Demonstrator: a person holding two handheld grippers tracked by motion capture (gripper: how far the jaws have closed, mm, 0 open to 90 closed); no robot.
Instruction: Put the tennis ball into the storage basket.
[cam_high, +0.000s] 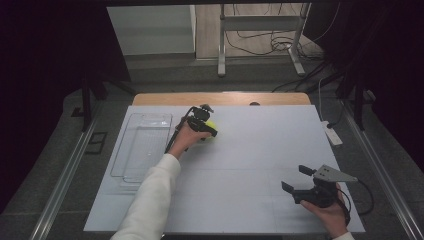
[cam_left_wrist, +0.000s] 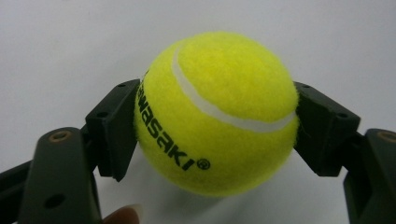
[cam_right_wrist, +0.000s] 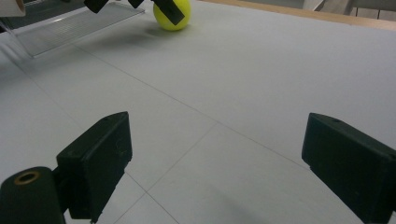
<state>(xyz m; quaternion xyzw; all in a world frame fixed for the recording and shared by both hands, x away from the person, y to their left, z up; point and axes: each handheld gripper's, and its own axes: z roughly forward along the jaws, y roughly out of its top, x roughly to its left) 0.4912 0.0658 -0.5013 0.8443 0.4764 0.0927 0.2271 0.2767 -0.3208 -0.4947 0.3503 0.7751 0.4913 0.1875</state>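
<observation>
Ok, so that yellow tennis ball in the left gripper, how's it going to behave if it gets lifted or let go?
The tennis ball is round, so it would probably roll across the flat table if released. Its fuzzy felt likely grips the left gripper pads well. It's probably light and slightly springy.

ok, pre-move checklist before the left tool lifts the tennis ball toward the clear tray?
1. Left tool pads on both sides of tennis ball: ok.
2. Grip centred on the ball: ok, pads near its widest part.
3. Ball off the table: cannot tell.
4. Clear tray ready beside the ball: ok, nothing seen inside.
5. Right tool out of the path: ok, open, near the front right of the table.
</observation>
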